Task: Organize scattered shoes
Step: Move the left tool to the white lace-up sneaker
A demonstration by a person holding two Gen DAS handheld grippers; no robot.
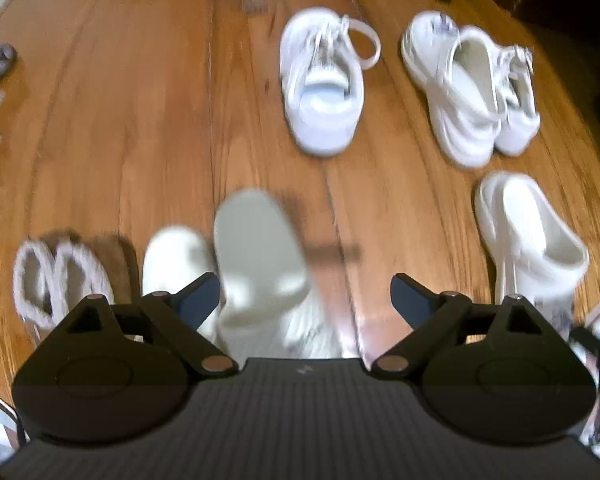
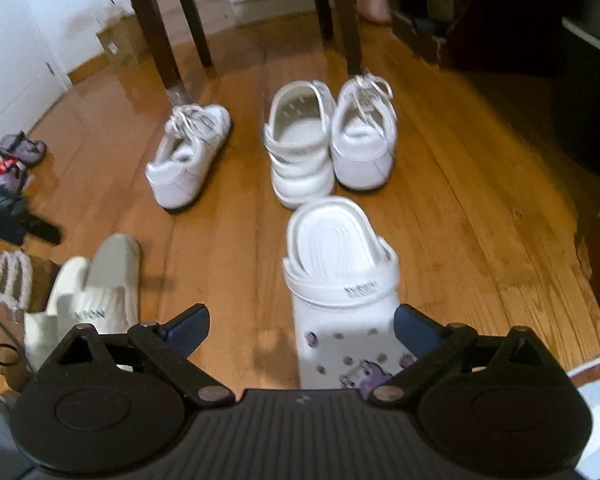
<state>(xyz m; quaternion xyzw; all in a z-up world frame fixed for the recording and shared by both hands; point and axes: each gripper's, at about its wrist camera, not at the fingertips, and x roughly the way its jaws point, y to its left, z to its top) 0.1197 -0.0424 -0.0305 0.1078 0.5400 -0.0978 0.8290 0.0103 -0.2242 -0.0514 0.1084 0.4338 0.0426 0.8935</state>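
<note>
Several white shoes lie on the wooden floor. My left gripper [image 1: 306, 298] is open, low over a pale slide [image 1: 260, 264] that lies between its fingers beside a cream slide [image 1: 176, 264]. My right gripper [image 2: 302, 326] is open too, and a white clog with purple charms [image 2: 340, 292] lies between its fingers, close to the right fingertip [image 2: 410, 328]. Farther off stand a lone white sneaker [image 2: 188, 156] and a second white clog [image 2: 300, 148] tight against another sneaker [image 2: 364, 140]. The same three appear in the left wrist view: sneaker [image 1: 320, 84], clog [image 1: 456, 92], sneaker [image 1: 518, 108].
Brown fuzzy-lined slippers [image 1: 56, 280] lie left of the slides. Dark chair legs [image 2: 168, 40] stand behind the shoes. Small purple sandals [image 2: 22, 148] sit by the white wall at the left. Dark furniture [image 2: 540, 60] fills the right side. A cardboard box [image 2: 116, 40] stands at the back.
</note>
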